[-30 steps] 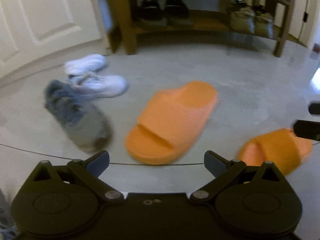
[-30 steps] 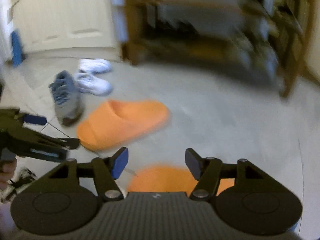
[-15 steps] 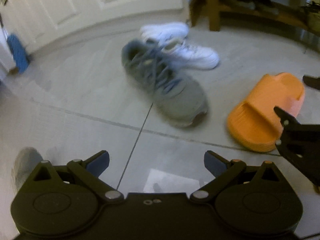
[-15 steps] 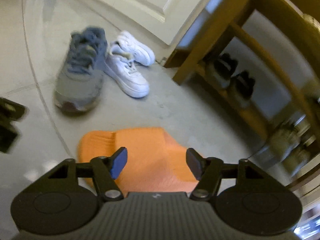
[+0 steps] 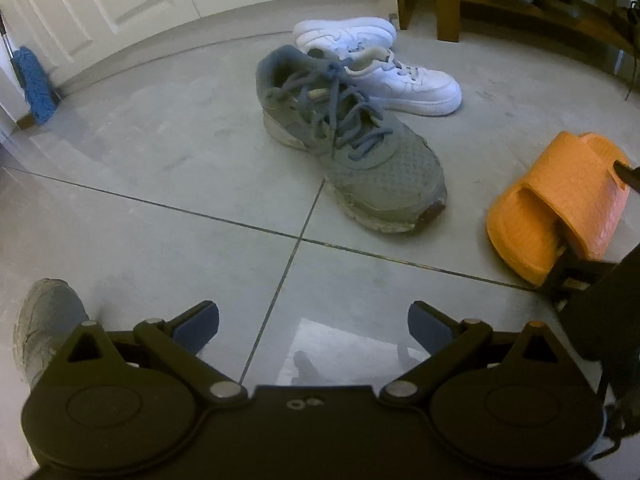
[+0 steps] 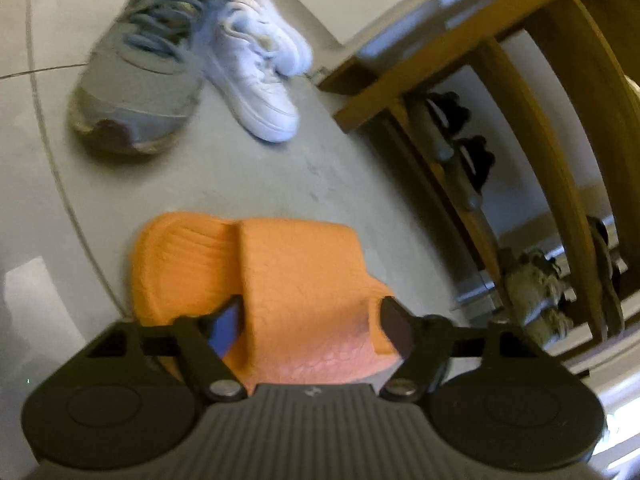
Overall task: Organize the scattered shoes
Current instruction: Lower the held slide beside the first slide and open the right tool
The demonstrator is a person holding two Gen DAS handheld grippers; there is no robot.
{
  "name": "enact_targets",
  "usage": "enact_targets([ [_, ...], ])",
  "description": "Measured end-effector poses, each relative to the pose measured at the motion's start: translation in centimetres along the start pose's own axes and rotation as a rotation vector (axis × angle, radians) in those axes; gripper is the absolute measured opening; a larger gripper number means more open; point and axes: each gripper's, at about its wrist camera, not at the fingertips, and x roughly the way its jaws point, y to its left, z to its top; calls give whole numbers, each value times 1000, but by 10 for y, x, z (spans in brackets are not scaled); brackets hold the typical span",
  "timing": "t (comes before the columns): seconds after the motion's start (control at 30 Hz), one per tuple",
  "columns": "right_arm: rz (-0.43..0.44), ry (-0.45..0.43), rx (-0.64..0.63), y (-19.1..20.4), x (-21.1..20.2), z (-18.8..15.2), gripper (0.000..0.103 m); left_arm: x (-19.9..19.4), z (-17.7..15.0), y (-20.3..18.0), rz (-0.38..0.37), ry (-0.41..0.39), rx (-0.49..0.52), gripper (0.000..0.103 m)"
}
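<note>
A grey sneaker [image 5: 348,148] lies on the tiled floor ahead of my left gripper [image 5: 314,326], which is open and empty. Two white sneakers [image 5: 400,76] lie behind it. A second grey sneaker [image 5: 44,320] sits at the lower left. An orange slide [image 5: 560,200] lies to the right. In the right wrist view my right gripper [image 6: 312,320] is open, its fingers straddling the strap of the orange slide [image 6: 288,276]. The grey sneaker [image 6: 140,76] and the white sneakers [image 6: 260,68] lie beyond.
A wooden shoe rack [image 6: 500,120] stands at the right with dark shoes [image 6: 460,140] on its low shelf. It also shows in the left wrist view [image 5: 500,20]. White doors [image 5: 160,0] stand behind. A blue duster [image 5: 34,84] leans at the far left.
My left gripper swung left from the orange slides to face the grey sneaker. My right gripper moved down over an orange slide, and its fingers now straddle the strap.
</note>
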Motion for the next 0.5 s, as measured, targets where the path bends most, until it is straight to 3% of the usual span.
enact_targets([
  [0.17,26,-71,60,-14,-5,-12,62,-4,-1,-3,-9,-16,5,102],
  [0.23,9,-120,90,-23,-15,-19,43,-7,1,-5,-20,-25,1,102],
  [0.27,-8,-142,91,-25,-22,-22,40,-10,3,-7,-36,-32,0,102],
  [0.43,-12,-136,120,-40,-34,-39,37,-27,9,-24,-90,-80,32,102],
  [0.5,-68,-116,95,-37,-32,-46,36,-31,9,-31,-99,-92,47,102],
])
